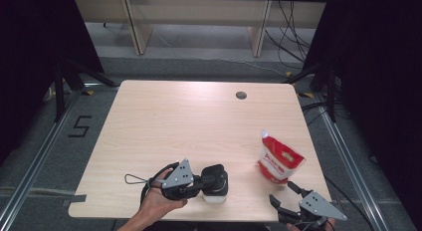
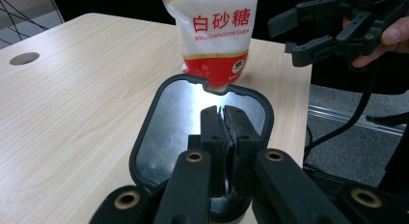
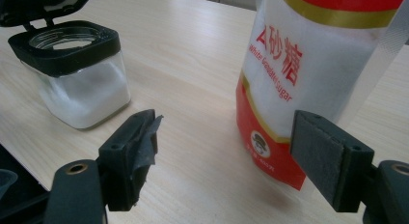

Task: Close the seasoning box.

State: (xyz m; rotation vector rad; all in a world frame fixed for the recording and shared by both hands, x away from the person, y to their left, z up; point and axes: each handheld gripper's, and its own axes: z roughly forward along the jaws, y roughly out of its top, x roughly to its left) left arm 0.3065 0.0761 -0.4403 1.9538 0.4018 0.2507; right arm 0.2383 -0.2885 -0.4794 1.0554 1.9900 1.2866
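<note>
Partly hidden jar point(image 1: 215, 190) beneath lid point(image 1: 215, 177)

A light wooden table point(image 1: 164, 121) with a round cable hole point(image 1: 241, 95) stands on grey floor point(image 1: 45, 156) marked "5" point(image 1: 79, 126).

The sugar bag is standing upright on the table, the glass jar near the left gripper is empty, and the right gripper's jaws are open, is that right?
Not quite: the glass jar is not empty; the right gripper view shows white granules inside it. The sugar bag does stand upright, and the right gripper is open.
</note>
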